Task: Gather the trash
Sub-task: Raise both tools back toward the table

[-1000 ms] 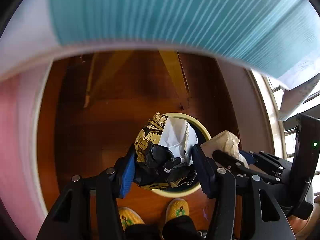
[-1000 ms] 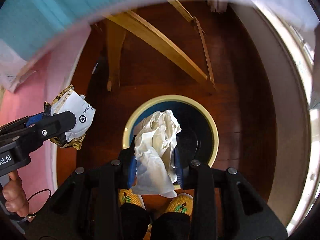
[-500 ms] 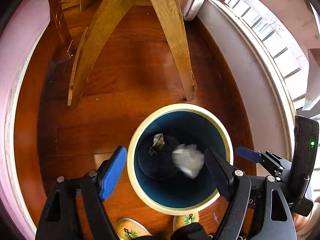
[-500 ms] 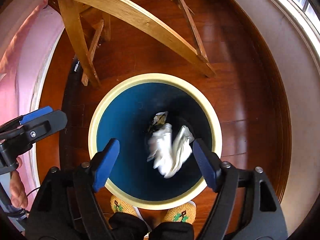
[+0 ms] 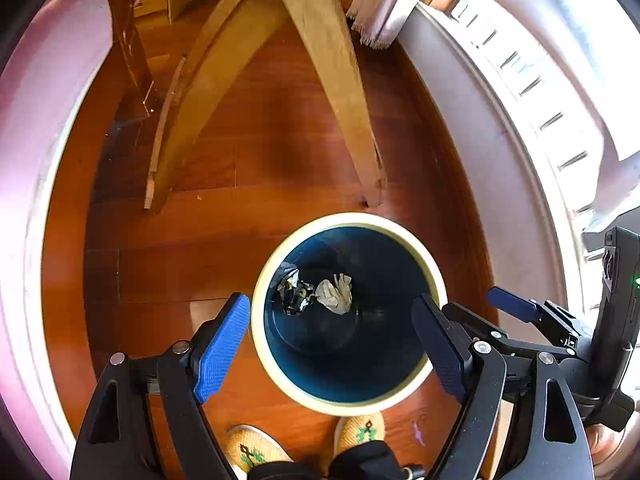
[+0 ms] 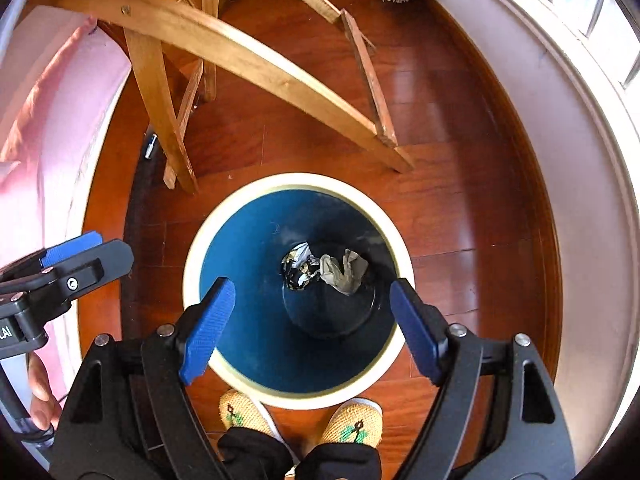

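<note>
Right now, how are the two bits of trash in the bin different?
The crumpled white paper is pale and plain; the crumpled black-and-gold wrapper is dark, shiny and patterned. In the right wrist view the paper lies right of the wrapper. Both lie side by side on the bottom of the blue bin.

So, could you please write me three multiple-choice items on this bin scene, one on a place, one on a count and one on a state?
1. Where does the crumpled white paper lie?
A. on the floor beside the bin
B. at the bottom of the bin
C. in the right claw

2. How many pieces of trash lie in the bin?
A. two
B. four
C. none

3. What is between the pads of the right claw?
A. a foil wrapper
B. a tissue
C. nothing

Key: B, the paper rests on the bin's dark bottom beside the foil wrapper; A, only those two show; C, its pads stand apart with just the bin below.
</note>
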`<state>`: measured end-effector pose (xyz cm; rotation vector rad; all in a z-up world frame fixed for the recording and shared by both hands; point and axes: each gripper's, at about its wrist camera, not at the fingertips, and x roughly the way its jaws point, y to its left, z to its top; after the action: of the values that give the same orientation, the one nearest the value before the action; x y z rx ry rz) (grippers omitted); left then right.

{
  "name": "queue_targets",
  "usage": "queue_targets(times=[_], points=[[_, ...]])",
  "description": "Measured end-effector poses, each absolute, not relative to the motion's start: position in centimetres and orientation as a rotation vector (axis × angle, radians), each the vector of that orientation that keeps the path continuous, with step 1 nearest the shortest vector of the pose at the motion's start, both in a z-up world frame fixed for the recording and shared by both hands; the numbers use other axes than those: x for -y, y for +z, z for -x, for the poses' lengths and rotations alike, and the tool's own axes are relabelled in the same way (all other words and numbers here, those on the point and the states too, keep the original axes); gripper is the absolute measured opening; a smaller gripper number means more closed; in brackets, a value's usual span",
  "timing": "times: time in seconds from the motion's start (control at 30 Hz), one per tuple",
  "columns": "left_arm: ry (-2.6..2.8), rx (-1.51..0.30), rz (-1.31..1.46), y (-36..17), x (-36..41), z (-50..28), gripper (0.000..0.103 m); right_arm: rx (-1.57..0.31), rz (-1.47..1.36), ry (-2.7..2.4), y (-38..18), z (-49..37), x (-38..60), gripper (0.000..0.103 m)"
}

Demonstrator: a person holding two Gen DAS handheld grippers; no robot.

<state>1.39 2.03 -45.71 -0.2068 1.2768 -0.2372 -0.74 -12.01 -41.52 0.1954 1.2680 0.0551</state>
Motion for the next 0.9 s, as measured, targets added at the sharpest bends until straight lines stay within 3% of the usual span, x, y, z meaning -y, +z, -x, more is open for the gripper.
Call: queue_targets(times=[0.2, 0.7, 0.9], points=[[-0.214, -1.26, 0.234, -38.2, -3.2, 0.3, 0.085, -1.22, -0.221, 0.05, -33.4, 2.1, 11.8, 0.078], [-0.229, -1.068, 0.172, -8.4, -9.3, 2.2, 0.084, -1.02, -0.269, 0.089, -5.6, 4.9, 6.2, 0.078], [-0.233, -0.974, 0.168, 1.0, -11.2, 2.1, 0.084, -0.914, -0.236, 0.076, 3.7, 4.6, 4.1, 0.078]])
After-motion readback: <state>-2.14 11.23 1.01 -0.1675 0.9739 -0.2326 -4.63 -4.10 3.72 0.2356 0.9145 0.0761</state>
